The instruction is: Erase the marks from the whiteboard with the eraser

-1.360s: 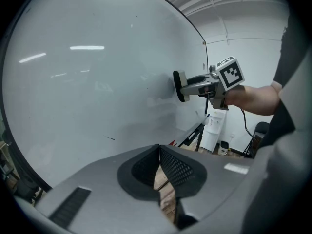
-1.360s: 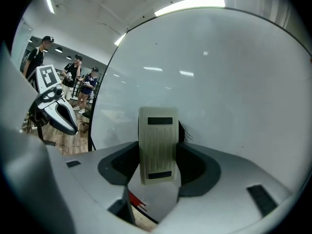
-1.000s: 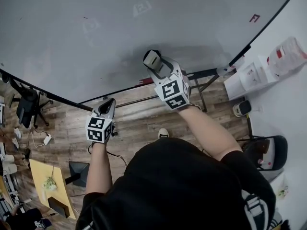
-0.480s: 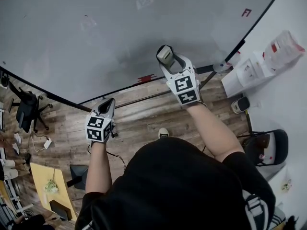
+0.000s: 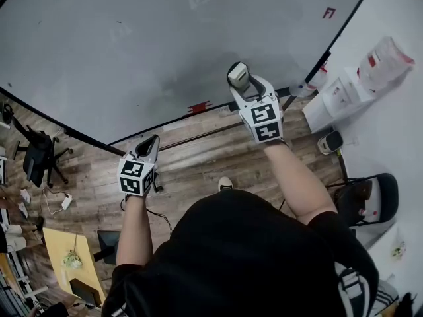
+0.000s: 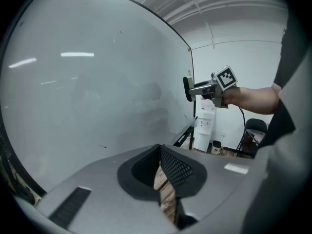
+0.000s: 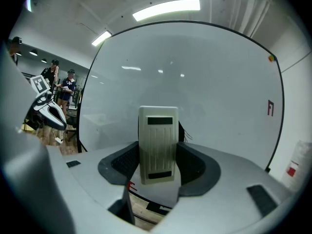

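We hold the eraser [image 7: 158, 145] clamped in our right gripper [image 5: 239, 78], left gripper [image 5: 151, 144] clenched empty; pressed askew on the whiteboard [image 5: 165, 38], it could slip.

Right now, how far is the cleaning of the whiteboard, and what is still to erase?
Looks done: the middle of the whiteboard shows only grey smears. In hand: the right gripper holds the eraser by the board's lower part; the left gripper is shut and empty. Left: a red mark at the upper right, another at the bottom edge, and faint marks near the top.
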`<state>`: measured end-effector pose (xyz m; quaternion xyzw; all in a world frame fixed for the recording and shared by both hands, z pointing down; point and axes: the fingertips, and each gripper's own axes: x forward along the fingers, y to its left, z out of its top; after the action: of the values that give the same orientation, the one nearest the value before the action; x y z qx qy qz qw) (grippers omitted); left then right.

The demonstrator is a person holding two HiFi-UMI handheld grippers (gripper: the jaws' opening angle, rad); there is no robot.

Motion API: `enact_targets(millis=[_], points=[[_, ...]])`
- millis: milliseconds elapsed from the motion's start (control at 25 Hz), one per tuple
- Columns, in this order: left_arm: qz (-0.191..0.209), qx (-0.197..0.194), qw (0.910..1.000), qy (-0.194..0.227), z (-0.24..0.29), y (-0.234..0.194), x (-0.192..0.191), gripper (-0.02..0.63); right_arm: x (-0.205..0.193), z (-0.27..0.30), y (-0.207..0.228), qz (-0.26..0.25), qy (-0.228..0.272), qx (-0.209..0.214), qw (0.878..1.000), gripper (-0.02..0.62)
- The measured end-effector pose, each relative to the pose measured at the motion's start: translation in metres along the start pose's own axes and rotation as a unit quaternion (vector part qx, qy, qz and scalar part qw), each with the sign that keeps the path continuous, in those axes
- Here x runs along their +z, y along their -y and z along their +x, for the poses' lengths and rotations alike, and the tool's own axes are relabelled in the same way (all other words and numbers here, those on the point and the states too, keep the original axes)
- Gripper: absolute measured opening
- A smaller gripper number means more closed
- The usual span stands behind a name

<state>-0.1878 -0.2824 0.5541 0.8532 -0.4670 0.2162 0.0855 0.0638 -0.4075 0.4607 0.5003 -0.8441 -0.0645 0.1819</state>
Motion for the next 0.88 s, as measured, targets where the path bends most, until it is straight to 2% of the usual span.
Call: enact_targets(millis=[640, 880], points=[[0.004, -0.006, 1.0, 0.001, -0.019, 0.027, 0.0, 0.012, -0.027, -0.062, 0.031, 0.017, -0.009, -0.043, 0.999, 0.23], [0.017, -0.017, 0.9997, -0.004, -0.021, 0.044, 0.0, 0.012, -0.036, -0.087, 0.04, 0.025, -0.009, -0.056, 0.998, 0.23]])
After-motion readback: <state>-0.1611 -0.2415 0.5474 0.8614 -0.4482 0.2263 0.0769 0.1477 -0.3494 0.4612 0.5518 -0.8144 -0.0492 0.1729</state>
